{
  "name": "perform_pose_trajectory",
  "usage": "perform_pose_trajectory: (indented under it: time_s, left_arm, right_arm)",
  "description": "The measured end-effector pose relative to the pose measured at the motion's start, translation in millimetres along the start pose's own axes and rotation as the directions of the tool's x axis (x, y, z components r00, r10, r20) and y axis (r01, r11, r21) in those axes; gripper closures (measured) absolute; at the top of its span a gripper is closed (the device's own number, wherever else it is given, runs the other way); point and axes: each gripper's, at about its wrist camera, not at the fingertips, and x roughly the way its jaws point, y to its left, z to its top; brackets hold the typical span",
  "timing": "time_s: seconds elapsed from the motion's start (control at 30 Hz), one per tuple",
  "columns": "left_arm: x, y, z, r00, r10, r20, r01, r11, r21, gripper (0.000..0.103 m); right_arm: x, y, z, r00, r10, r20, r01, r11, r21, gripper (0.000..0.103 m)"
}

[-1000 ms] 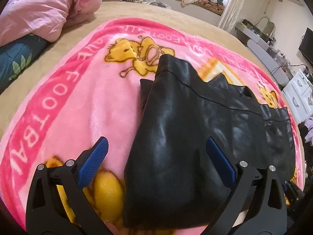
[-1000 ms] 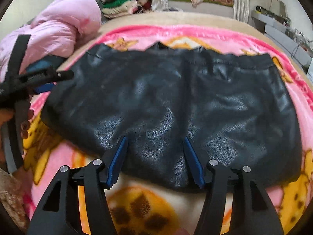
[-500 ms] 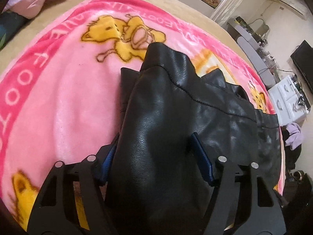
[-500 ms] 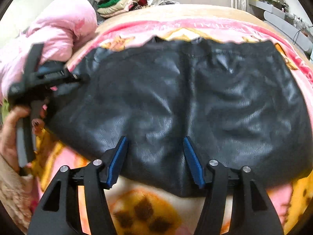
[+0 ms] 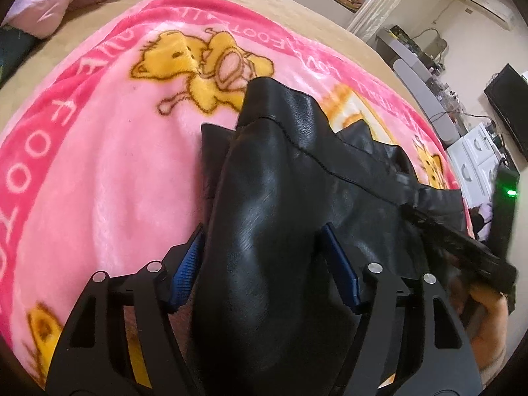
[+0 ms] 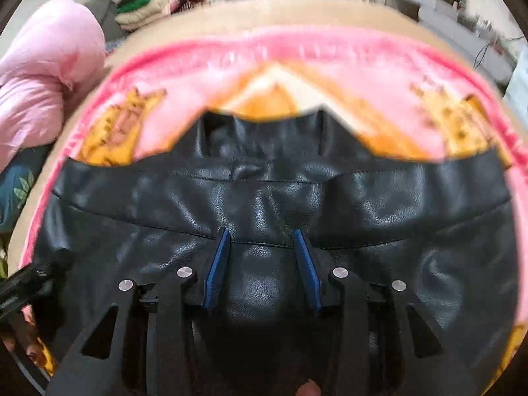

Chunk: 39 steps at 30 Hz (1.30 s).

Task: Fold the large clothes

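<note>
Left wrist view
Left claw (image 5: 264, 264): opening, pads flanking a raised fold of black leather garment (image 5: 280, 214); contact unclear.
Garment: on pink blanket (image 5: 99, 165), near edge cut off.

Right wrist view
Right claw (image 6: 262, 264): closing, leather between pads, grip uncertain.
Surroundings: motion-blurred.

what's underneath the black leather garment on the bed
The black leather garment lies on a pink cartoon blanket, which shows all around it. The blanket's print directly beneath is covered.
</note>
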Motion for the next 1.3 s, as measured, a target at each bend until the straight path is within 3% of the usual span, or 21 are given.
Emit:
perform_pose_trajectory:
  time_s: [0.13, 0.23, 0.33, 0.53, 0.7, 0.8, 0.83, 0.87, 1.0, 1.1, 1.17, 1.3]
  left_arm:
    - [4.7, 7.9, 3.2, 1.000, -0.002, -0.014, 0.002, 1.000, -0.016, 0.030]
    - [11.4, 14.8, 1.6, 0.999, -0.024, -0.041, 0.022, 0.999, -0.045, 0.028]
    - [11.3, 16.4, 3.8, 0.998, -0.041, -0.045, 0.039, 0.998, -0.056, 0.027]
    - [14.0, 19.9, 4.8, 0.997, -0.062, -0.054, 0.057, 0.995, -0.082, 0.024]
    - [12.8, 18.8, 7.0, 0.997, -0.046, -0.057, 0.042, 0.996, -0.073, 0.019]
    - [10.7, 17.7, 8.5, 0.998, -0.032, -0.053, 0.028, 0.998, -0.062, 0.019]
    - [9.4, 17.3, 9.4, 0.999, -0.024, -0.049, 0.021, 0.998, -0.057, 0.019]
    - [8.8, 17.6, 10.5, 0.999, -0.017, -0.046, 0.015, 0.998, -0.053, 0.019]
    - [4.0, 18.9, 12.7, 0.999, 0.028, -0.035, -0.029, 0.999, -0.023, 0.016]
    - [0.9, 25.3, 14.5, 0.999, 0.026, -0.028, -0.027, 0.999, -0.035, 0.015]
    - [0.8, 28.5, 14.8, 0.999, 0.023, -0.028, -0.025, 0.999, -0.040, 0.015]
    - [2.2, 32.5, 14.3, 0.999, 0.025, -0.043, -0.027, 0.998, -0.050, 0.011]
  right_arm:
    - [-2.6, 2.2, -7.3, 0.999, -0.005, 0.038, 0.006, 1.000, -0.023, 0.063]
    - [-32.1, -0.5, -13.4, 0.996, 0.057, 0.072, -0.056, 0.998, -0.013, 0.066]
    - [-66.8, 7.2, -41.2, 0.988, 0.121, 0.100, -0.115, 0.992, -0.060, 0.066]
    - [-68.3, 11.5, -98.6, 0.995, 0.078, 0.065, -0.073, 0.994, -0.078, 0.066]
    - [-60.3, 20.9, -101.7, 0.997, 0.024, 0.074, -0.017, 0.995, -0.094, 0.065]
    - [-87.5, 31.4, -104.1, 0.986, 0.100, 0.135, -0.079, 0.985, -0.156, 0.062]
    - [-98.7, 44.7, -110.1, 0.976, 0.143, 0.164, -0.104, 0.969, -0.224, 0.058]
    - [-104.4, 60.3, -116.5, 0.970, 0.171, 0.170, -0.115, 0.949, -0.295, 0.045]
    - [-101.8, 114.1, -141.0, 0.962, 0.231, 0.148, -0.127, 0.852, -0.507, 0.041]
    - [-91.9, 151.2, -158.0, 0.963, 0.221, 0.153, -0.072, 0.760, -0.646, 0.033]
    - [-83.7, 165.4, -165.3, 0.970, 0.181, 0.162, -0.021, 0.727, -0.686, 0.025]
    - [-65.3, 185.4, -172.2, 0.970, 0.079, 0.230, 0.124, 0.652, -0.748, 0.022]
